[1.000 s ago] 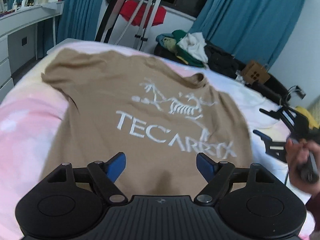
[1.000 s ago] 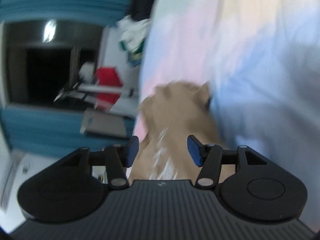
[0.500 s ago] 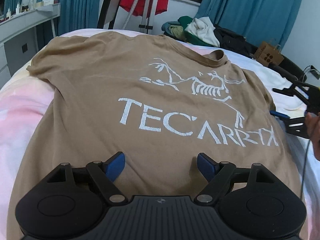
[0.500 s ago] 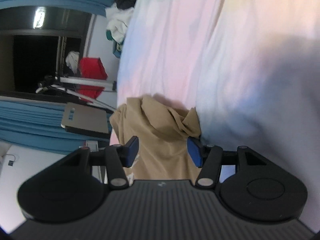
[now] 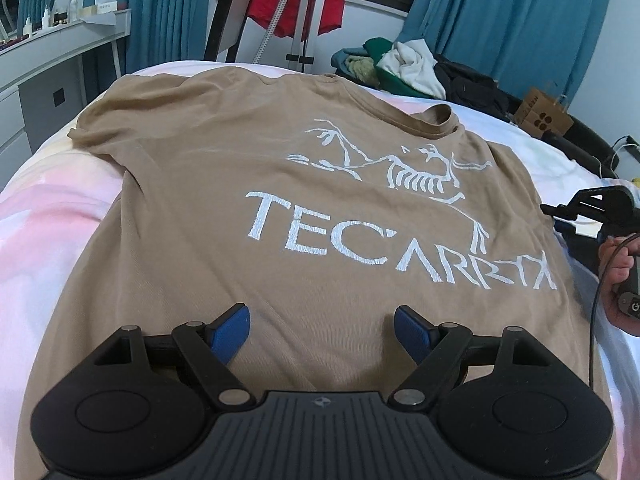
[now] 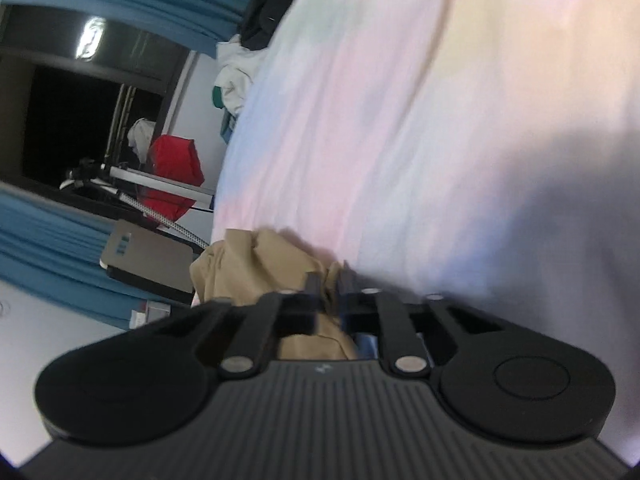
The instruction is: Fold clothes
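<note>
The right gripper (image 6: 328,280) pinched the tan T-shirt's (image 5: 320,208) right sleeve edge; the left gripper (image 5: 322,330) hovered released above its hem.

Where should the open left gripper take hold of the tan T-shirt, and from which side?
Probably the left sleeve hem: it lies flat and free at the T-shirt's outer edge. Let the left gripper come from the bed's left side, one finger sliding underneath.

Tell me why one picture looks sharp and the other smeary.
Left wrist view: crisp, evenly lit, the tan T-shirt and its white print readable, though the fisheye bends the curtains. Right wrist view: tilted and motion-blurred, bedsheet smeared, a dark shadow at right; the right claw looks shut on tan cloth.
</note>
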### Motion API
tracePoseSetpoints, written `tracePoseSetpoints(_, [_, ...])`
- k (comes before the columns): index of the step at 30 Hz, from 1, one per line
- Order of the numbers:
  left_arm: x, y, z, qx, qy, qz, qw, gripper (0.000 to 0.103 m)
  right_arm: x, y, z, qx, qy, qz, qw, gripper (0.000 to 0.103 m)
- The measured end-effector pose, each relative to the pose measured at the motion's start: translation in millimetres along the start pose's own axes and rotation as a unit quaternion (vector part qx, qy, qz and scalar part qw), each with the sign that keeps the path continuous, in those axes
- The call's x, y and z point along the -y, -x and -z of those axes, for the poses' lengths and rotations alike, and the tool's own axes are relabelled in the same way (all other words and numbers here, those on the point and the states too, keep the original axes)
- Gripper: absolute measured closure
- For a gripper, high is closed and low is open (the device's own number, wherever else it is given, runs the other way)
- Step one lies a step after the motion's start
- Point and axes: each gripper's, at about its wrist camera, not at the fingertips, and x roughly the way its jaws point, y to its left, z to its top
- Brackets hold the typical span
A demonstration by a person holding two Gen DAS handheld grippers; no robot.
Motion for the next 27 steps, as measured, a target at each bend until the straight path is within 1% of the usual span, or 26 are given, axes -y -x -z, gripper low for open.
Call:
tracePoseSetpoints(3, [-0.7, 1.3, 0.7, 0.003, 0.004, 0.0, 1.0, 0.022, -13.0, 18.0, -3.9, 0.042, 0.03, -0.014, 0.999, 0.095])
tracePoseSetpoints(5, [-1.4, 2.0, 0.6, 0.004, 0.009, 0.001, 1.0, 0.022, -21.4, 33.6, -7.5, 0.081, 0.051, -0.025, 0.995, 0.095])
tracePoseSetpoints(8, [-2.2, 2.1, -0.2, 0.006, 0.015, 0.004, 0.9999, 0.022, -33.7, 54.0, -12.6, 0.142, 0.094, -0.037, 0.985, 0.097])
tracePoseSetpoints(10, [-2.0, 1.5, -0.1, 0.006, 0.014, 0.003, 0.9999, 0.022, -36.9, 62.3, -15.9, 0.175, 0.116, -0.03, 0.977, 0.099])
tracePoseSetpoints(11, [-1.8, 1.4, 0.1, 0.007, 0.013, 0.002, 0.9999, 0.022, -35.4, 65.3, -18.0, 0.187, 0.12, -0.024, 0.975, 0.099])
tracePoseSetpoints(14, [-1.1, 1.4, 0.7, 0.008, 0.013, 0.0, 0.9999, 0.022, -21.5, 68.3, -28.1, 0.197, 0.096, -0.013, 0.976, 0.099])
tracePoseSetpoints(16, [-1.0, 1.2, 0.7, 0.007, 0.013, 0.0, 0.9999, 0.022, -9.8, 69.3, -33.0, 0.186, 0.068, -0.003, 0.98, 0.099])
tracePoseSetpoints(19, [-1.1, 0.8, 0.7, 0.006, 0.014, 0.0, 0.9999, 0.022, 6.4, 64.4, -32.4, 0.126, 0.001, 0.003, 0.992, 0.096])
tracePoseSetpoints(21, [-1.1, 0.4, 0.6, 0.005, 0.014, -0.001, 0.9999, 0.022, 12.4, 60.8, -28.5, 0.09, -0.028, 0.012, 0.995, 0.095])
tracePoseSetpoints(23, [-1.1, 0.0, 0.8, 0.005, 0.014, -0.001, 0.9999, 0.022, 16.1, 57.4, -23.1, 0.066, -0.04, 0.031, 0.997, 0.093])
tracePoseSetpoints(25, [-1.2, -0.1, 1.1, 0.005, 0.014, -0.001, 0.9999, 0.022, 19.5, 51.9, -19.5, 0.05, -0.042, 0.042, 0.997, 0.082])
tracePoseSetpoints(26, [-1.1, -0.1, 1.2, 0.005, 0.014, 0.0, 0.9999, 0.022, 20.5, 48.2, -18.5, 0.045, -0.04, 0.049, 0.997, 0.068])
tracePoseSetpoints(27, [-1.1, -0.2, 1.4, 0.005, 0.014, 0.0, 0.9999, 0.022, 21.8, 44.5, -18.0, 0.042, -0.038, 0.058, 0.997, 0.059])
